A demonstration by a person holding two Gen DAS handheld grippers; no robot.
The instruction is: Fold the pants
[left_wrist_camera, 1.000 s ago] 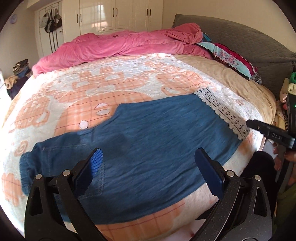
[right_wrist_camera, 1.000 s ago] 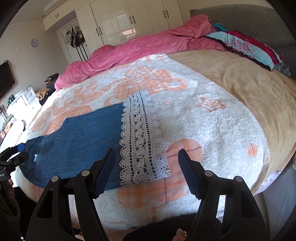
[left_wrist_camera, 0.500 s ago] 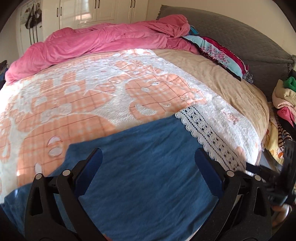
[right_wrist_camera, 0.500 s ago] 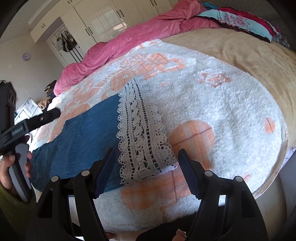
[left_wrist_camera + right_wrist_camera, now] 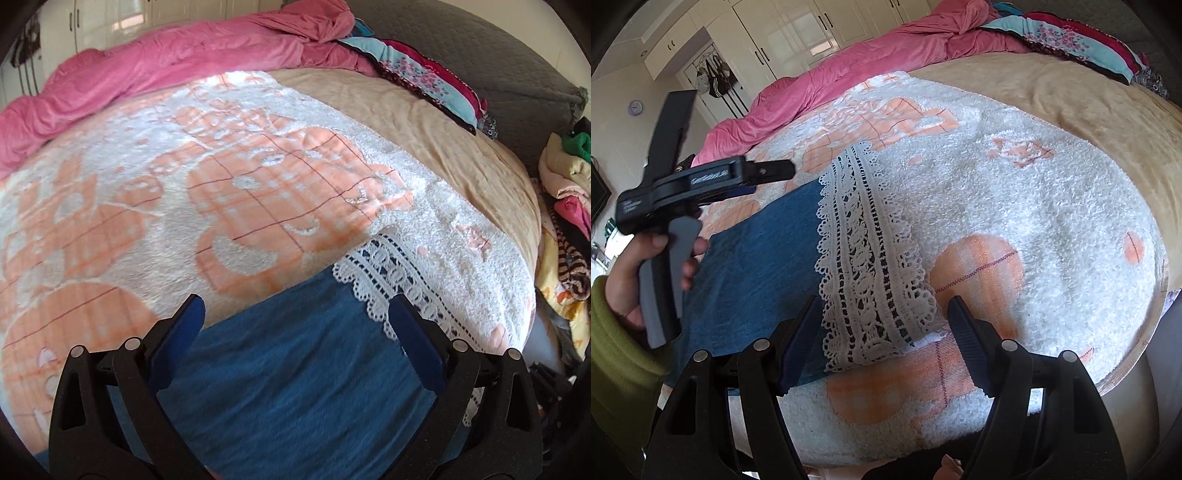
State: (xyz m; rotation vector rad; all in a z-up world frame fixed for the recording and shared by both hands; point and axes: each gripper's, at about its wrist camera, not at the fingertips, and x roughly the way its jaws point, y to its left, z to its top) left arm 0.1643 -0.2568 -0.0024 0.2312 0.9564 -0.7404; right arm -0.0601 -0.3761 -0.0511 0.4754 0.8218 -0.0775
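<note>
Two black grippers, left [image 5: 295, 321] and right [image 5: 882, 321], jaws wide and empty, hover over blue lace-hemmed denim pants [image 5: 757, 258] on white-and-orange fleece blanket [image 5: 1034, 206].

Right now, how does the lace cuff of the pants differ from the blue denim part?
The lace cuff is white and full of holes; the blue denim part is solid and plain. The cuff is a narrow band at the leg end, the denim a much wider area. Both lie flat on the blanket, joined as one garment.
</note>
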